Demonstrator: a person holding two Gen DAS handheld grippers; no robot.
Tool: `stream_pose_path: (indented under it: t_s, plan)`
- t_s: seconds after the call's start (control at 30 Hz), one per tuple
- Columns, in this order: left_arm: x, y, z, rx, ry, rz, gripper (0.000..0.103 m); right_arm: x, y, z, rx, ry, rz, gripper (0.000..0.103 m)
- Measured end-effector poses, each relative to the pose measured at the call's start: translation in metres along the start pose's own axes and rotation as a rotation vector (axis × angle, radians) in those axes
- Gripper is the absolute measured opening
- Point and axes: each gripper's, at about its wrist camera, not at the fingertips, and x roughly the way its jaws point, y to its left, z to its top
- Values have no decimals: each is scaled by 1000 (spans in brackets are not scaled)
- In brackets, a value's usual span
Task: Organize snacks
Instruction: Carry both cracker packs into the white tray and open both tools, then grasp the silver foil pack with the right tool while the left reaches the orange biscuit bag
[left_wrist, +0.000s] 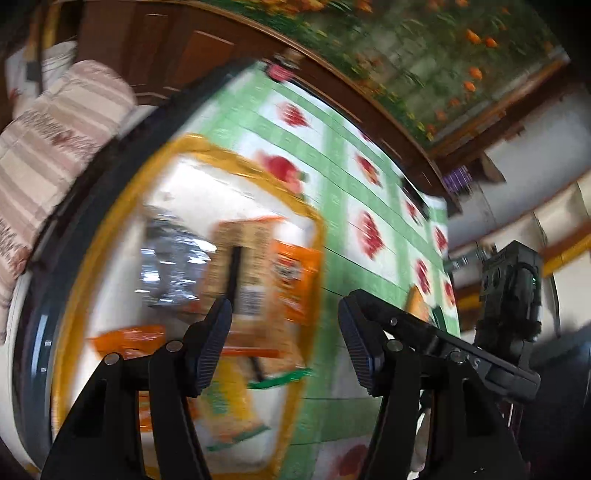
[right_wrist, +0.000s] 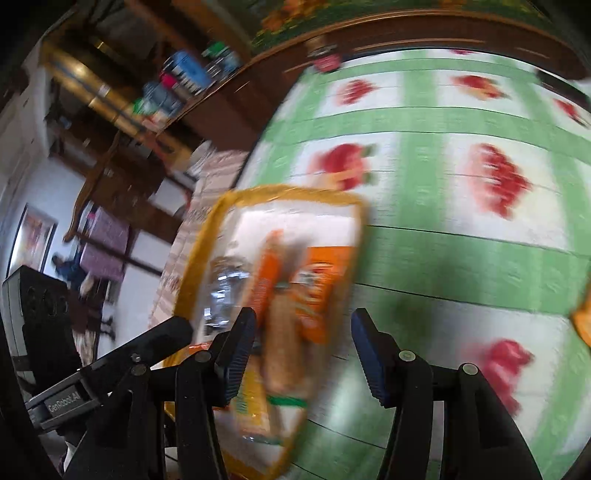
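Observation:
A white tray with a yellow rim (left_wrist: 236, 158) (right_wrist: 295, 194) lies on the table and holds several snack packets. Among them are a silver packet (left_wrist: 173, 258) (right_wrist: 225, 288), orange packets (left_wrist: 295, 280) (right_wrist: 321, 288), a tan packet (left_wrist: 243, 251) and a yellow-green one (left_wrist: 229, 406). My left gripper (left_wrist: 286, 343) hovers over the tray's right side, jaws apart, nothing pressed between the pads. My right gripper (right_wrist: 304, 354) hangs over the tray's right rim, also apart and holding nothing. Each gripper shows at the edge of the other's view. Everything is motion-blurred.
The table wears a green-and-white cloth with red fruit prints (left_wrist: 369, 177) (right_wrist: 461, 122). A lone orange packet (left_wrist: 419, 302) (right_wrist: 583, 317) lies on it right of the tray. A striped cushion (left_wrist: 66, 129) lies left of the table. Dark wooden furniture (left_wrist: 166, 55) runs behind.

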Motion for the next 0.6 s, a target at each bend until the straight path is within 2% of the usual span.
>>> stream_pose_path:
  t_s: [0.17,0.33,0.47,0.6]
  plan:
    - [3,-45,-16,90,31,-3,59,-42,-71,-18,131,-66,-51,56]
    - [1,-73,-40,101,48,11,59,-85,-141,-32,209,-125,-154,56]
    - [-2,-87,-57,93,53,19,59,-115,-193,-19,243,-175,-303,56]
    - [-11,-92,-70,79,38,42,59,-107,-230,10,285,-139,-351,57]
